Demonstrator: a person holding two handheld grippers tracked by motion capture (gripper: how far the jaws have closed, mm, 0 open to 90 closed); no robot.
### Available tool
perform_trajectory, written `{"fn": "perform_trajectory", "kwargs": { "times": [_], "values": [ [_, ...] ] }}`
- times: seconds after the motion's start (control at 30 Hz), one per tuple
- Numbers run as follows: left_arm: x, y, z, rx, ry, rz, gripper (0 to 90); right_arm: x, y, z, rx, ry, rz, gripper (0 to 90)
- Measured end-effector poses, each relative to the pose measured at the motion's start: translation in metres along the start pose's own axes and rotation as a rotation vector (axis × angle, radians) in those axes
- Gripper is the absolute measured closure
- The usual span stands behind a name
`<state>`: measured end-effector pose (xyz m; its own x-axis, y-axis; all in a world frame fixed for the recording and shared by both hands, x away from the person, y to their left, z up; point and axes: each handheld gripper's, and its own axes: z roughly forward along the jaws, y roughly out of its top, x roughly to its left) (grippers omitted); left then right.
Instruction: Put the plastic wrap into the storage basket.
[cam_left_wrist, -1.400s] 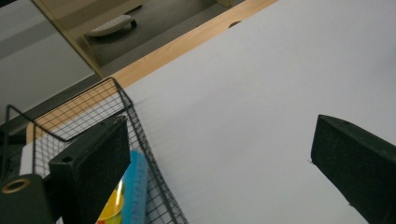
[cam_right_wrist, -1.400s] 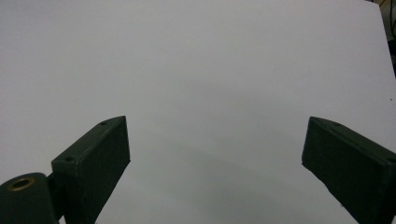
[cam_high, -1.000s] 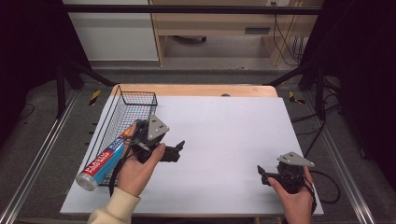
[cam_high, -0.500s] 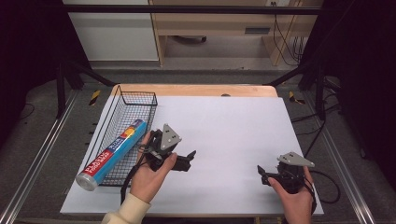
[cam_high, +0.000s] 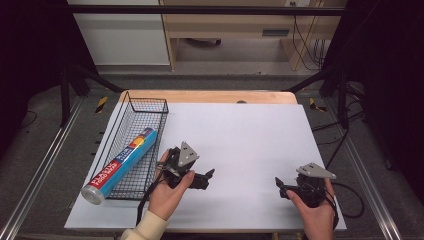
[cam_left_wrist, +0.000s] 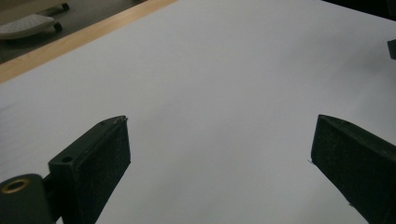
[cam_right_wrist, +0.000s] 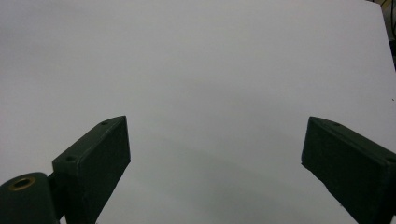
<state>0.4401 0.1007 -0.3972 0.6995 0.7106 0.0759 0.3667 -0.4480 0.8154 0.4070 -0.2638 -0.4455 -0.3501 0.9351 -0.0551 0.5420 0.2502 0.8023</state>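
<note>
Foil roll (cam_high: 122, 164) lies lengthwise in wire basket (cam_high: 150, 106), just left of the nearer left gripper (cam_high: 206, 178); right gripper (cam_high: 280, 186) well apart; both wide open, empty.

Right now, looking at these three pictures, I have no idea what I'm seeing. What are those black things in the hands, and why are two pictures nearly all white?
A person sits at a table covered in white and holds a hand tool in each hand. Each tool is a gripper with two black jaws. The high view looks down from above: the left gripper is near the middle, the right gripper towards the near right corner. The other two pictures come from small cameras riding on the grippers, looking along their own jaws; both pairs stand wide apart with nothing between them, above the bare white surface. At the left sits a wire basket, and in it lies a long blue and red roll box, its near end sticking out past the basket's end.
</note>
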Motion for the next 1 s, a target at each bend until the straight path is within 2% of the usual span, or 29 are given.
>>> {"fn": "perform_trajectory", "kwargs": {
  "times": [0.43, 0.57, 0.7, 0.8, 1.0],
  "values": [
    [0.007, -0.028, 0.017, 0.049, -0.024, -0.021, 4.9, 0.000, 0.000, 0.000, 0.000, -0.001, 0.000, 8.3],
    [0.010, -0.039, 0.020, 0.048, -0.038, -0.040, 5.0, 0.000, 0.000, 0.000, -0.002, 0.002, -0.001, 8.3],
    [0.012, -0.048, 0.020, 0.057, -0.046, -0.033, 5.1, 0.000, 0.000, 0.001, 0.003, 0.003, 0.001, 8.3],
    [0.013, -0.057, 0.017, 0.052, -0.058, -0.028, 5.0, 0.000, 0.000, 0.001, 0.000, -0.001, -0.003, 8.2],
    [0.016, -0.072, 0.007, 0.012, -0.065, -0.054, 5.1, 0.000, -0.001, 0.003, -0.002, -0.004, 0.006, 7.8]
  ]
}}
